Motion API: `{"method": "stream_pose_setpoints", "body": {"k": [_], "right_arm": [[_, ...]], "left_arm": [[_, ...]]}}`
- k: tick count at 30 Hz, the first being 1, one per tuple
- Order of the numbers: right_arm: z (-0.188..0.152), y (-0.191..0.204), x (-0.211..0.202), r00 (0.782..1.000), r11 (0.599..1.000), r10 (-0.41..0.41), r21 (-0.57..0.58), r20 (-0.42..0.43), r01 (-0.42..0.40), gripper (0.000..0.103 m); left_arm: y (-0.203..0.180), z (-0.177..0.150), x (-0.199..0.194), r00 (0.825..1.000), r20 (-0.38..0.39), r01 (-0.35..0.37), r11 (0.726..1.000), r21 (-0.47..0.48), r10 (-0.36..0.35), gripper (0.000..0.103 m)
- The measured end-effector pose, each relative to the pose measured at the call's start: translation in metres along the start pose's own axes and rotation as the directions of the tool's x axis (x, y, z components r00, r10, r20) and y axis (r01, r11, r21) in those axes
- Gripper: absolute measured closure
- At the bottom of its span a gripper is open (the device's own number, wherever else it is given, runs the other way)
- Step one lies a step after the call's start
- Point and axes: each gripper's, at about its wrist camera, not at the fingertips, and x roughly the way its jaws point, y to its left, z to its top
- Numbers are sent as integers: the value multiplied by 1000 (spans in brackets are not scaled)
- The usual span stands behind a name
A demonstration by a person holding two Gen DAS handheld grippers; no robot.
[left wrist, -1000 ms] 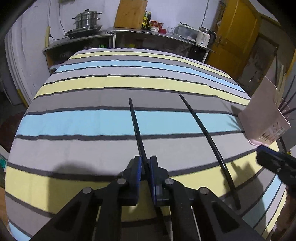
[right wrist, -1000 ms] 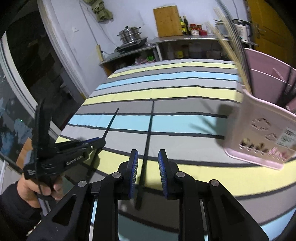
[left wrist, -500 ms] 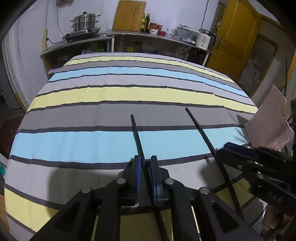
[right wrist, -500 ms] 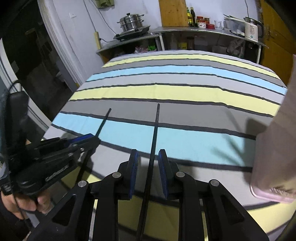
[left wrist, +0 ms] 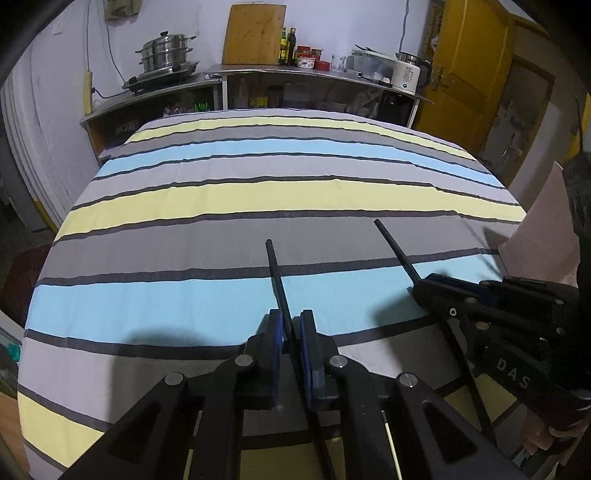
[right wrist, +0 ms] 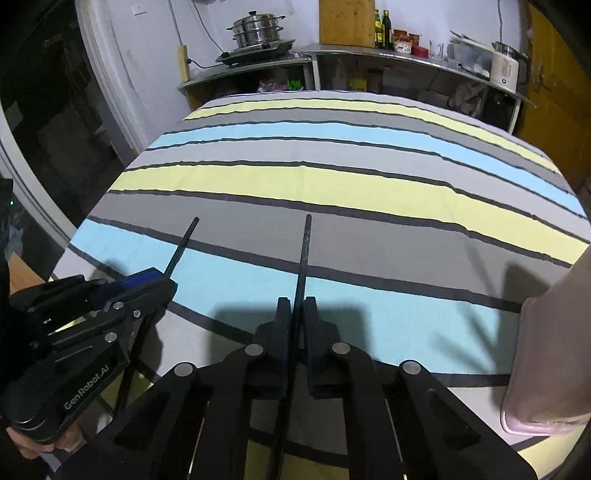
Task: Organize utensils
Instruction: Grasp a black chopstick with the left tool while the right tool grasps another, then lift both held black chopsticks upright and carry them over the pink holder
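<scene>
Two black chopsticks lie on the striped tablecloth [left wrist: 258,192], pointing away from me. My left gripper [left wrist: 291,325] is shut on the left chopstick [left wrist: 277,273], its jaws still closing tight on the rod. The right gripper [right wrist: 295,310] has the right chopstick [right wrist: 303,251] between its blue pads, and its jaws are closing onto it. Each gripper shows in the other's view: the right gripper [left wrist: 421,291] over the right chopstick [left wrist: 397,251], the left gripper [right wrist: 166,280] over the left chopstick [right wrist: 183,243]. A pink utensil holder [right wrist: 546,350] stands at the right table edge.
The pink holder [left wrist: 546,229] sits close beside the right hand. Behind the table runs a metal counter [left wrist: 295,72] with a steamer pot [left wrist: 166,51], a wooden board [left wrist: 255,33], bottles and a kettle [left wrist: 406,72]. A yellow door [left wrist: 469,66] is at the back right.
The right gripper's jaws have come together on its chopstick; before they stood apart around it. It moved in lower and closer beside the left gripper. The left gripper kept its grip.
</scene>
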Motion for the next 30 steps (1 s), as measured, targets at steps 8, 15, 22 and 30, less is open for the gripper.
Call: {"method": "stream_pose_setpoints", "body": {"k": [8,15,22,30], "right_arm": [[0,-4,-25,999,999,39,19,37,-39,97],[2,-2,-67,991,997,69,22,115,-72,98],[1,4,-112,977,996,81,15,195,-86,98],[-2,2,-153,960,995,80,30,267,-91,98]], "left_arm": [[9,1,-16,998,6,61,996,-58,-61,97],[4,7,-60,993,74,96,994,-46,-92,97],[-4,15,-110,980,145,139,990,-29,-133,98],[-17,22,-155,964,203,176,984,5,-173,98]]}}
